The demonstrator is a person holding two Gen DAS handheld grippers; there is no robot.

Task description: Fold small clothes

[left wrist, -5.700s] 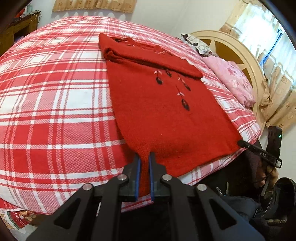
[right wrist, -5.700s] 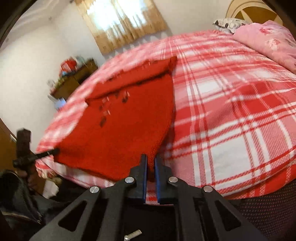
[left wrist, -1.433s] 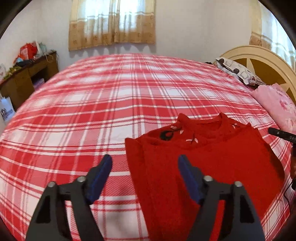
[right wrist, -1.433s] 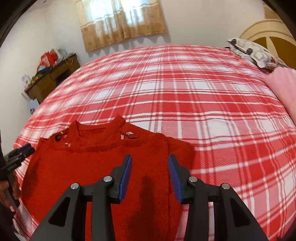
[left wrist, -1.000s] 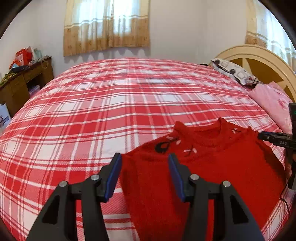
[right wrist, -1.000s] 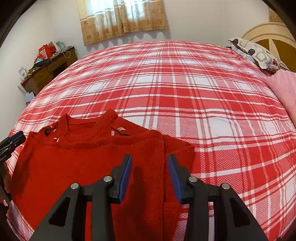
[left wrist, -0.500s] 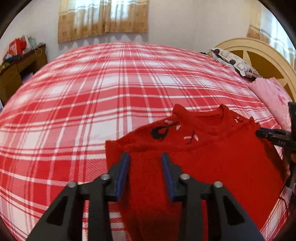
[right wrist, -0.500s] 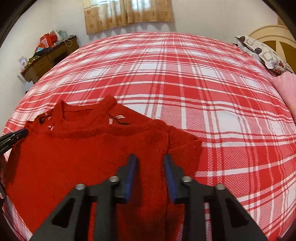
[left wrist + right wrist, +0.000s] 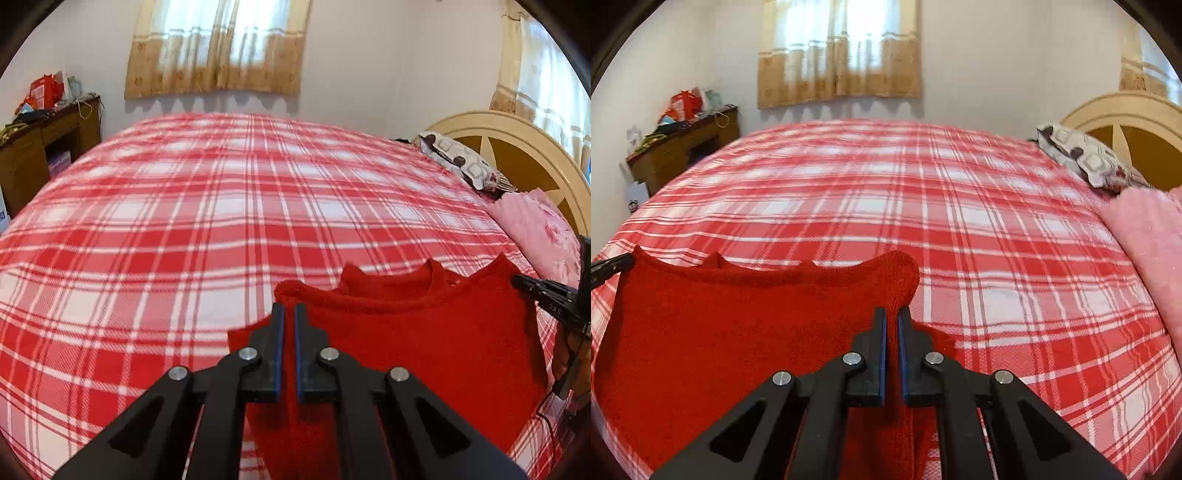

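A small red knitted sweater (image 9: 424,343) lies half-folded at the near edge of the red-and-white plaid bed (image 9: 221,221). My left gripper (image 9: 289,312) is shut on the sweater's left folded edge, with red knit pinched between its blue pads. In the right wrist view the same sweater (image 9: 720,332) spreads to the left, and my right gripper (image 9: 892,314) is shut on its right folded edge. The cloth rises in a soft hump at each grip, lifted off the bedcover. The other gripper's tip shows at the sweater's far corner in each view.
A pink quilt (image 9: 543,229) and a patterned pillow (image 9: 461,166) lie by the cream headboard (image 9: 524,147) on the right. A cluttered wooden desk (image 9: 40,147) stands at the left wall. Curtained windows (image 9: 838,51) are behind the bed.
Both grippers closed from open onto the sweater's folded side edges. The pinched edges have lifted off the bed, and the embroidered front is now hidden.
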